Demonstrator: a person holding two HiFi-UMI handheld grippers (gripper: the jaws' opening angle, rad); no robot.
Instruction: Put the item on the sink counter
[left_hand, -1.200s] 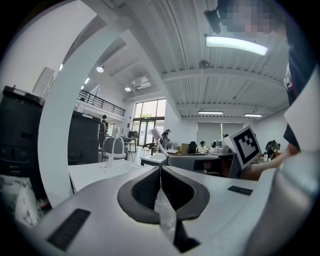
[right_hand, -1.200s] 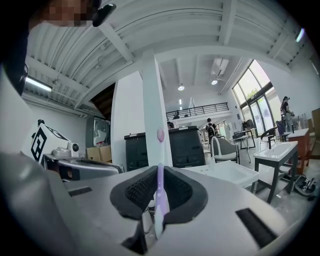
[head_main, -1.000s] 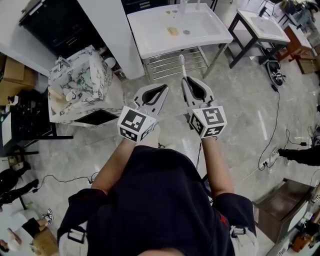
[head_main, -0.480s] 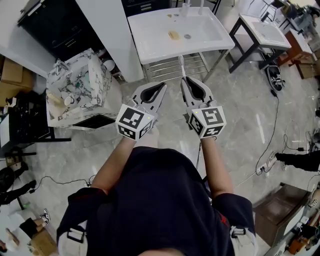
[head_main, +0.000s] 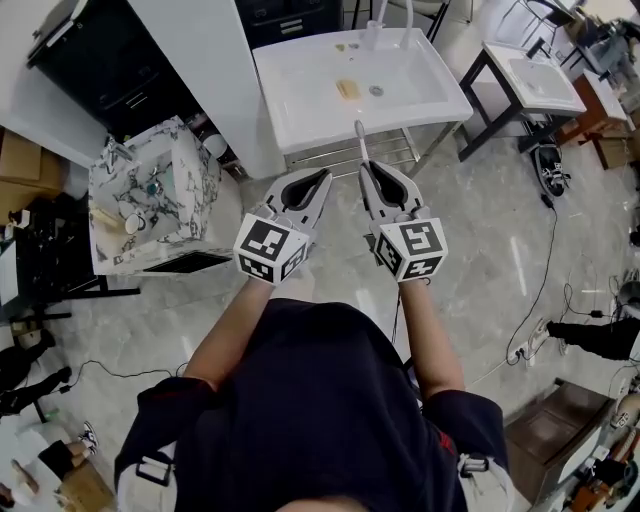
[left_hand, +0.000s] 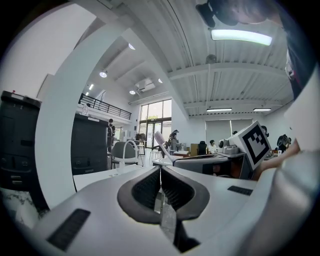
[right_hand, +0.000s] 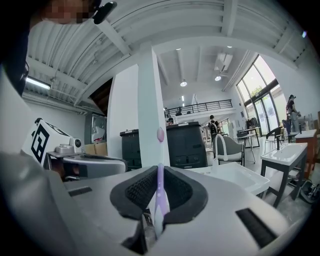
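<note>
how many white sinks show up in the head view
2. A large sink stands straight ahead, just beyond the toothbrush tip. A smaller sink sits on a dark-legged stand at the upper right. More may be out of frame.

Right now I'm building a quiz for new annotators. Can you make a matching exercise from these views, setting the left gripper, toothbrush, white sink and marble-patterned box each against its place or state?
Things:
1. left gripper
2. toothbrush
3. white sink
4. marble-patterned box

Places or states:
A. clamped in the right gripper, bristle end forward
B. jaws together on nothing
C. off to the left of both grippers
D. ahead of both grippers, with a yellowish piece in its basin

Pairs: 1-B, 2-A, 3-D, 4-C.
</note>
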